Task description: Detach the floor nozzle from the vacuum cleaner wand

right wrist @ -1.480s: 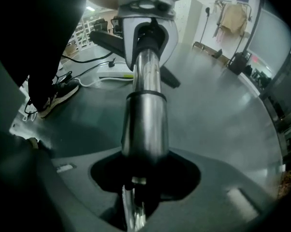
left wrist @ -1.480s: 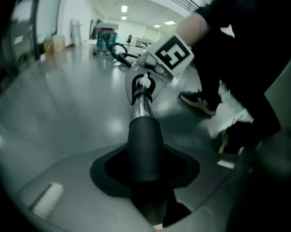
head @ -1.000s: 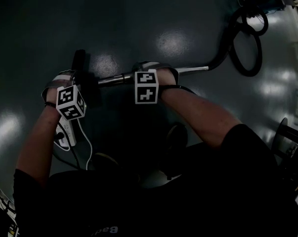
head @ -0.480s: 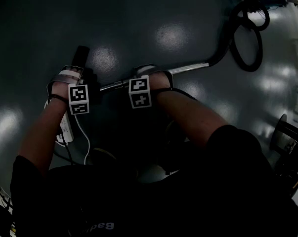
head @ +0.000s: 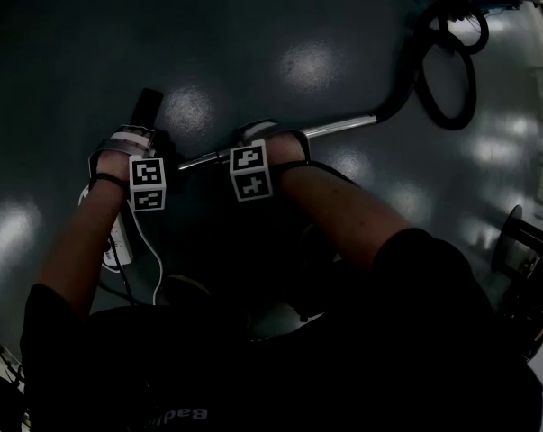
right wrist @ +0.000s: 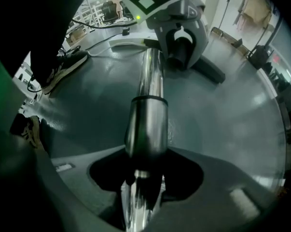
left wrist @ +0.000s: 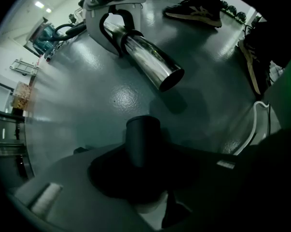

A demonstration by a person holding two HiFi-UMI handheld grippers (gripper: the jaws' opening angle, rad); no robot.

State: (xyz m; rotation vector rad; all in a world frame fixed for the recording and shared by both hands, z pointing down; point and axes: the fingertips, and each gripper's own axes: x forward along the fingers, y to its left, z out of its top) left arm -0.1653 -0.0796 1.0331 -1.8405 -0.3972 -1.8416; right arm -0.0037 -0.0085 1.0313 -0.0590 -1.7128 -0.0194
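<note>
The chrome wand (head: pixel 330 129) lies low over the dark floor, its hose (head: pixel 451 70) looped at the far right. In the left gripper view its open end (left wrist: pixel 167 76) hangs free, apart from the black neck (left wrist: pixel 143 139) of the floor nozzle (head: pixel 147 111). My left gripper (head: pixel 146 176) points down with that neck between its jaws, which are closing. My right gripper (head: pixel 250 165) also points down, holding the wand (right wrist: pixel 146 124) off the floor, jaws opening. The right gripper view shows the left gripper (right wrist: pixel 180 30) at the wand's far end.
A white power strip (head: pixel 118 237) with its cable lies on the floor under my left forearm. The person's shoes (left wrist: pixel 193 11) stand close behind the wand. Trolleys and racks (left wrist: pixel 24 66) line the room's edge.
Both grippers have sunk toward the floor and sit closer together in the head view. The left gripper has rolled, so its marker cube shows a different face.
</note>
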